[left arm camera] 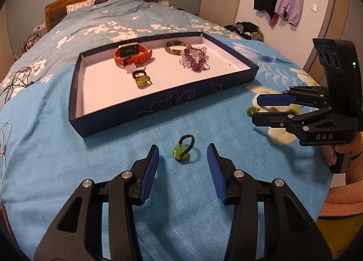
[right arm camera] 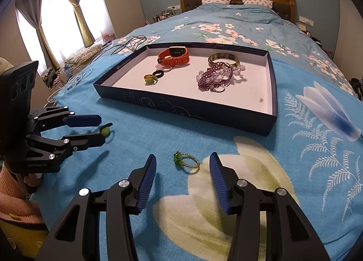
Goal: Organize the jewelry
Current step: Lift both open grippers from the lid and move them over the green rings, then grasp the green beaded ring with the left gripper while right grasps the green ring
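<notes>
Two hand-held grippers hover over the bed's blue blanket [left arm camera: 56, 147], both with jaws apart and nothing held. The left hand-held gripper [left arm camera: 183, 150] frames one yellow-green beaded ring [left arm camera: 183, 150]; the right hand-held gripper [right arm camera: 182, 161] frames one green-stone ring [right arm camera: 185, 162]. Beyond, one dark tray [right arm camera: 181, 106] holds one orange watch [right arm camera: 174, 56], one gold bangle [right arm camera: 223, 59], one purple beaded bracelet [right arm camera: 215, 77] and several small rings.

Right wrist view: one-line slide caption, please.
Open right gripper straddles a green beaded ring on the blanket, before the jewelry tray.
</notes>
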`<control>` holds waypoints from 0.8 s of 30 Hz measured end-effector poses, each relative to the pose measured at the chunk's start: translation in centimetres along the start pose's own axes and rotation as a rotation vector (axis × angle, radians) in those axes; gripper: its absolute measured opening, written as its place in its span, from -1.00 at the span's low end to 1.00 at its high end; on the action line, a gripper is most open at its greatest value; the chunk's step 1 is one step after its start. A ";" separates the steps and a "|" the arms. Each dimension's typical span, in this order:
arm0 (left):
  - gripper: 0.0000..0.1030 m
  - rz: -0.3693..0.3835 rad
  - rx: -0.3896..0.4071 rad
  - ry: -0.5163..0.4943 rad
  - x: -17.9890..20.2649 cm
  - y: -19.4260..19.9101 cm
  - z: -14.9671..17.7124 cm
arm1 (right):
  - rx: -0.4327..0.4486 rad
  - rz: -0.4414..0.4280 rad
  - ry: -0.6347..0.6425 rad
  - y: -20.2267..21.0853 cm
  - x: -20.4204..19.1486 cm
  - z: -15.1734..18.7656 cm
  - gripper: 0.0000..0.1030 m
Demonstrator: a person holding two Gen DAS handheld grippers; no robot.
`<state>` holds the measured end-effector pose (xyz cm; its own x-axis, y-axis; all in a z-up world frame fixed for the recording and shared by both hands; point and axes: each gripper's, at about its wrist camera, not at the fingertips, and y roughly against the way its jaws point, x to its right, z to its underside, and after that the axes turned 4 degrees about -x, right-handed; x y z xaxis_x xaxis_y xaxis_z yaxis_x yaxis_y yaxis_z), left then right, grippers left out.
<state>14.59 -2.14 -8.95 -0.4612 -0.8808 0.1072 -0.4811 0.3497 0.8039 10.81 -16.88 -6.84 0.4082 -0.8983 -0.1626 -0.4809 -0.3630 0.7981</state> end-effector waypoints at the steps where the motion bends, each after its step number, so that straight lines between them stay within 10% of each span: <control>1: -0.21 0.002 -0.011 0.004 0.0 -0.3 -0.1 | -0.003 -0.001 0.002 -0.1 0.0 -0.1 -0.10; 24: -0.54 -0.012 -0.017 0.019 0.2 -1.2 -0.6 | -0.018 0.046 0.027 -0.6 -0.5 -0.3 -0.58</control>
<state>15.53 -2.89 -9.49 -0.4408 -0.8910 0.1085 -0.4735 0.3336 0.8152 11.13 -16.10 -7.08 0.4064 -0.9071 -0.1101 -0.4856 -0.3165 0.8149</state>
